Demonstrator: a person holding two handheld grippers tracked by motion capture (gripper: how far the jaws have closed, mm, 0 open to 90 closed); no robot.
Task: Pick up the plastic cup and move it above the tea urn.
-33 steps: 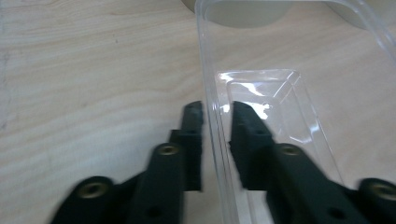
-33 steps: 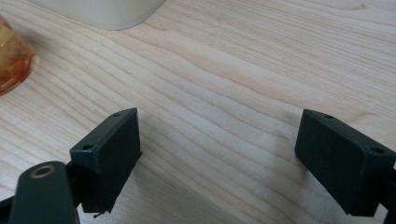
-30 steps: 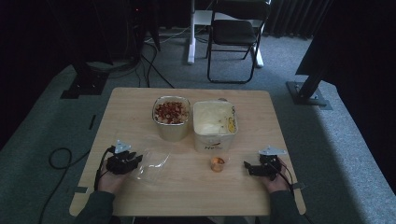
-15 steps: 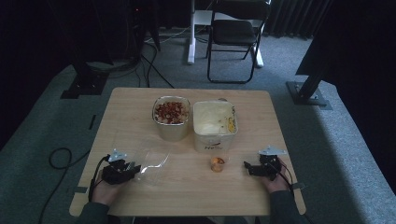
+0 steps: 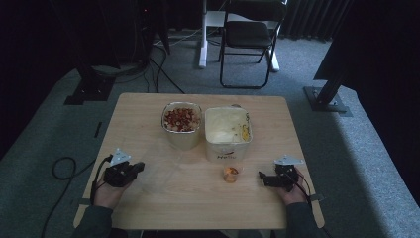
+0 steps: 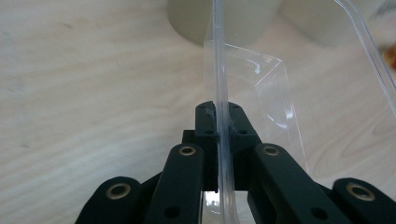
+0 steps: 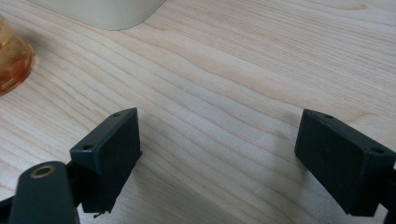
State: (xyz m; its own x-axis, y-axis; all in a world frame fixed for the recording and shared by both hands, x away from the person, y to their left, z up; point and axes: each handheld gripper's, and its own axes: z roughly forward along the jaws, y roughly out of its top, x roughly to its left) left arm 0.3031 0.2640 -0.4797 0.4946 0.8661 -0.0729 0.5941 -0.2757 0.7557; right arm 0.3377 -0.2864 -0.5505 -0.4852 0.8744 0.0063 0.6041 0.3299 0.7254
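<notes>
A clear plastic lid (image 5: 163,166) (image 6: 268,98) lies left of the table's middle, and my left gripper (image 5: 138,167) (image 6: 218,116) is shut on its near rim. In the left gripper view the rim runs straight up between the jaws. Behind it stand a tub of reddish food (image 5: 182,120) and a tub of pale creamy food (image 5: 228,130). A small orange cup (image 5: 231,173) (image 7: 10,60) stands in front of the pale tub. My right gripper (image 5: 262,177) (image 7: 219,154) rests open on the wood to the right of the cup, with nothing between its jaws.
The wooden table (image 5: 148,106) has bare wood on both sides of the tubs. The base of the pale tub (image 7: 102,11) shows at the top of the right gripper view. A folding chair (image 5: 247,39) and stand bases are on the carpet beyond the table.
My left gripper dipped toward the table's near edge and came back slightly, keeping the lid's rim; the lid now looks tilted up. The right gripper has not moved.
</notes>
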